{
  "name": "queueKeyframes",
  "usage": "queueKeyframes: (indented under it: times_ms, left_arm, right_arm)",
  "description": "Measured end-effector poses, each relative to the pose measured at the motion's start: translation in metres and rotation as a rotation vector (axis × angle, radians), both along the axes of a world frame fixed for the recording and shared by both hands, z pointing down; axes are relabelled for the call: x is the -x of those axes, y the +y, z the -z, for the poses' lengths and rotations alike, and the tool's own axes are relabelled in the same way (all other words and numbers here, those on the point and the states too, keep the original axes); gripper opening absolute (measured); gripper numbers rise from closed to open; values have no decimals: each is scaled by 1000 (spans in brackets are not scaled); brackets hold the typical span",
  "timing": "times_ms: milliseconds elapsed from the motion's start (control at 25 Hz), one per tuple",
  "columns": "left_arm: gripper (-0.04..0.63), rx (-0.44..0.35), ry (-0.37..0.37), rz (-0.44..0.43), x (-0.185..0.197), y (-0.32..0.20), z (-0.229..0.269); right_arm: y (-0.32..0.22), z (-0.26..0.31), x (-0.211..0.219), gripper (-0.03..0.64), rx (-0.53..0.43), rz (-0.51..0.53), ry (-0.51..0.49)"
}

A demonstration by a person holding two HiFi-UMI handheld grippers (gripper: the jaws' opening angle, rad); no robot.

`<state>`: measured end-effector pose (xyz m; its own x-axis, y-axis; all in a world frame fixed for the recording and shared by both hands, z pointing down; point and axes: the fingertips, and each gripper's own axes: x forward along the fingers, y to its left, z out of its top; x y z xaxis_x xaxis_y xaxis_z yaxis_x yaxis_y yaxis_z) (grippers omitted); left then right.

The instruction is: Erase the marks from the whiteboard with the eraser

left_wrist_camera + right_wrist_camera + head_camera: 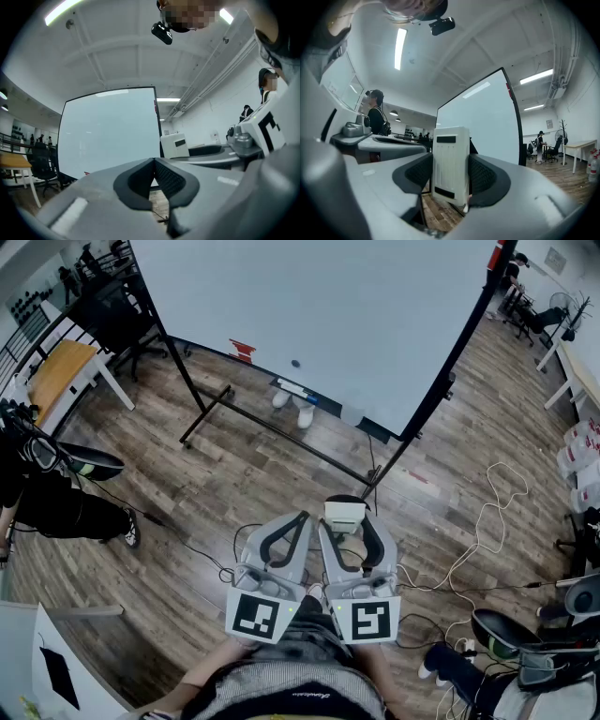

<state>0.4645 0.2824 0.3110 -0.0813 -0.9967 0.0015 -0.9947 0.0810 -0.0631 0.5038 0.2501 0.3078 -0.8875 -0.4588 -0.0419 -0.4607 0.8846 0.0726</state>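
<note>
The whiteboard (pixel 319 306) stands on a black frame ahead of me, with a red mark (pixel 242 350) and a small blue dot (pixel 296 363) near its lower edge. My right gripper (pixel 350 521) is shut on the white eraser (pixel 344 514), held upright between its jaws (pixel 450 161). Beside it, my left gripper (pixel 298 521) is shut with nothing in it, its pads touching (pixel 153 164). Both grippers hang low over the floor, well short of the board. The left gripper view shows the whiteboard (pixel 108 133) and the eraser (pixel 174 145); the right gripper view shows the board (pixel 487 117).
The board's black stand legs (pixel 272 427) spread over the wood floor, and a pair of white shoes (pixel 292 401) shows behind it. A person in black (pixel 47 493) sits at the left. Cables (pixel 478 521) trail on the right. A wooden desk (pixel 56 371) stands far left.
</note>
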Motion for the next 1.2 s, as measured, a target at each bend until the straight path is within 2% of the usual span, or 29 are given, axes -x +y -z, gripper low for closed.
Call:
queueKeyframes:
  times_ms: [160,840,1000,1200]
  left_arm:
    - [3,-10,-4,3,-2,-6,0]
    - [3,12,50,-10,-21,-57,-24]
    - [3,20,64,3,-11,-77,-29]
    - [3,17,72,-6,21,-114,-34]
  right_arm:
    - [-8,4,-5,242,6,-12,-37]
    - [-69,-16,-18,244,31,-7,-18]
    - [-89,-18,-10,244,28,-6,-20]
    - [-127,-22,14,244,21,-35,-16]
